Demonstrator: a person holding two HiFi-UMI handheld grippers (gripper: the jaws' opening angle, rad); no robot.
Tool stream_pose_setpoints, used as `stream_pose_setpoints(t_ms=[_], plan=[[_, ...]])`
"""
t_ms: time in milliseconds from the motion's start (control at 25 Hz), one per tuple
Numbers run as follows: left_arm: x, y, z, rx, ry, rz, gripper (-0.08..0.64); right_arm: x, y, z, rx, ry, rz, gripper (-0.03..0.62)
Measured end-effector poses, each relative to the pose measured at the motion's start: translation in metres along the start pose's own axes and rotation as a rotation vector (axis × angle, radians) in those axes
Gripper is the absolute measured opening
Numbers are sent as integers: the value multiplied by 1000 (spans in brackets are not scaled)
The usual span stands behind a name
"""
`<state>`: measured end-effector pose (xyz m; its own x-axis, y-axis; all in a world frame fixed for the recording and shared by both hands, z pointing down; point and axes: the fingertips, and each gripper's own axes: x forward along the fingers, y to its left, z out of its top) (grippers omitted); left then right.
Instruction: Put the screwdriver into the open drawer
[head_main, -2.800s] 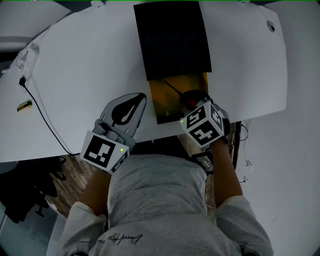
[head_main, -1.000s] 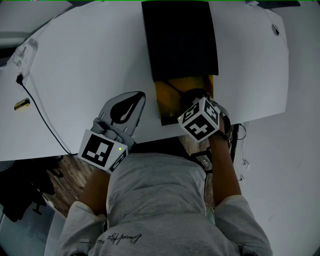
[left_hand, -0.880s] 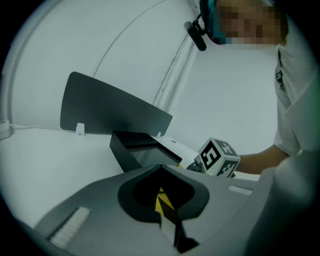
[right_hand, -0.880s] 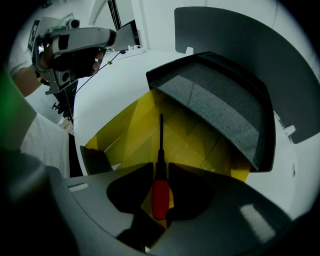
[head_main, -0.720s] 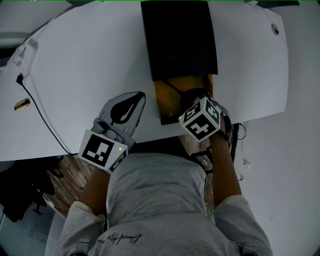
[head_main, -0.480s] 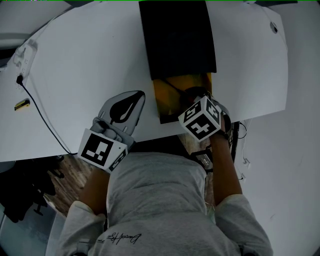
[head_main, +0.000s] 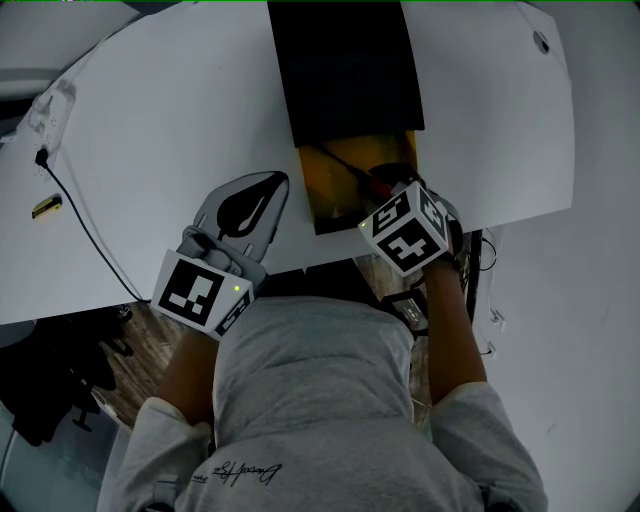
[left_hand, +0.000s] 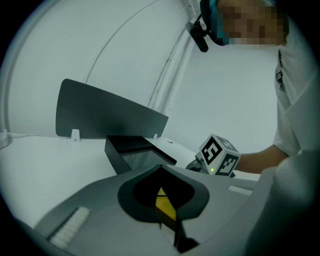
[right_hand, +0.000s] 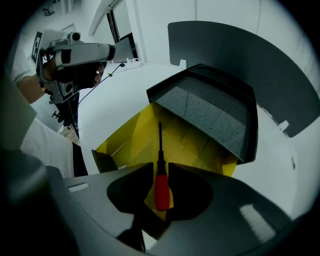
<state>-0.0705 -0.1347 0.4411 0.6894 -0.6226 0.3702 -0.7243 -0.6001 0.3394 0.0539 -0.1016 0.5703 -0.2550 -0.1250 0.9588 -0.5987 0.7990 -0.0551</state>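
A screwdriver (right_hand: 161, 187) with a red handle and a dark shaft (head_main: 348, 166) lies on the floor of the open yellow drawer (head_main: 322, 200), shaft pointing toward the back. My right gripper (right_hand: 160, 169) points steeply down into the drawer (right_hand: 131, 141). Its jaws stand wide and have just been closing a little, with the red handle between them and not pressed. In the head view it (head_main: 390, 190) sits at the drawer's right side. My left gripper (head_main: 272, 186) rests on the white table left of the drawer. Its tips (left_hand: 160, 168) meet, and it holds nothing.
The black cabinet (head_main: 345, 65) that houses the drawer stands on the white table (head_main: 170, 130). A black cable (head_main: 82, 222) and a small yellow part (head_main: 47, 207) lie at the far left. A dark curved screen (right_hand: 250, 65) stands behind the cabinet.
More of the screwdriver's shaft and red handle now shows in the drawer beside the right gripper. The left gripper has stayed where it was.
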Motion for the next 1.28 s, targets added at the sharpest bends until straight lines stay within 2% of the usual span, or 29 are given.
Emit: stream_pose_setpoints(t_ms=[480,800,1280], plan=[[-6,-25,8,33,-10,-6,0,-28,5,0,54,-121,-8,76],[-12,-38,19,55,-33,1,0,-54,2,-1,46,-178,-63,15],[-28,-50,45,92,-60,19,0,-113,15,14,128,-431,-31,14]])
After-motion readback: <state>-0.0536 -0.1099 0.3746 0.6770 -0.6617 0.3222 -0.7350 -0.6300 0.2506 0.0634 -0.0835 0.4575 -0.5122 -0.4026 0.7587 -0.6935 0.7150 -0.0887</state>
